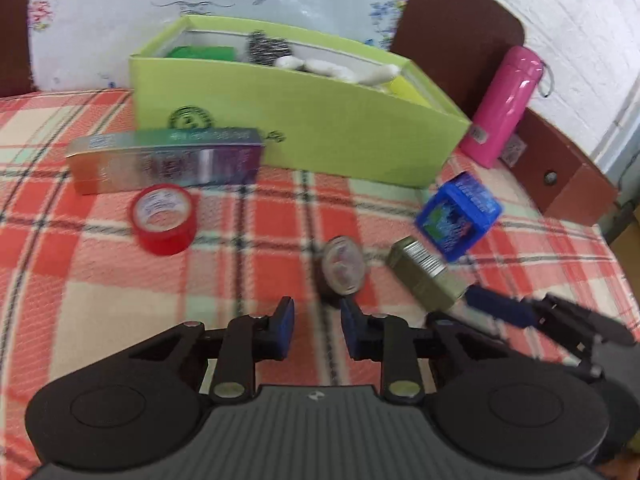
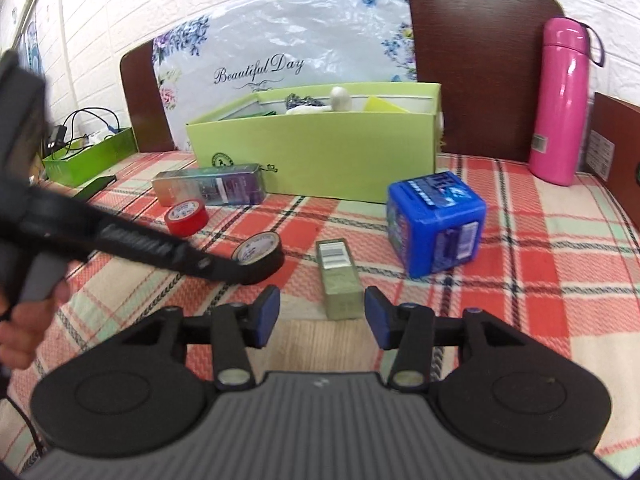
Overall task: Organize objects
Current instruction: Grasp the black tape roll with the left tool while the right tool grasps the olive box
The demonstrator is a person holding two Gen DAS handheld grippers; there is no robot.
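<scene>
On a plaid blanket, the right tool stands with its jaws apart, empty, the near end of a small olive box lying between its blue pads; the box lies flat, its long axis running from 6 toward 12 o'clock in the right wrist view, barcoded end pointing away toward the green storage box; from the left wrist the same olive box lies aslant, barcode end toward 11 o'clock. The left tool is parted and holds nothing, a black tape roll on its edge just ahead of it at 12 o'clock, its open face turned toward the camera. A red tape roll sits at 10 o'clock, just before a long iridescent carton that lies crosswise against the storage box; a blue cube container stands at 1 o'clock, near the olive box; a pink flask stands upright far at 2 o'clock.
</scene>
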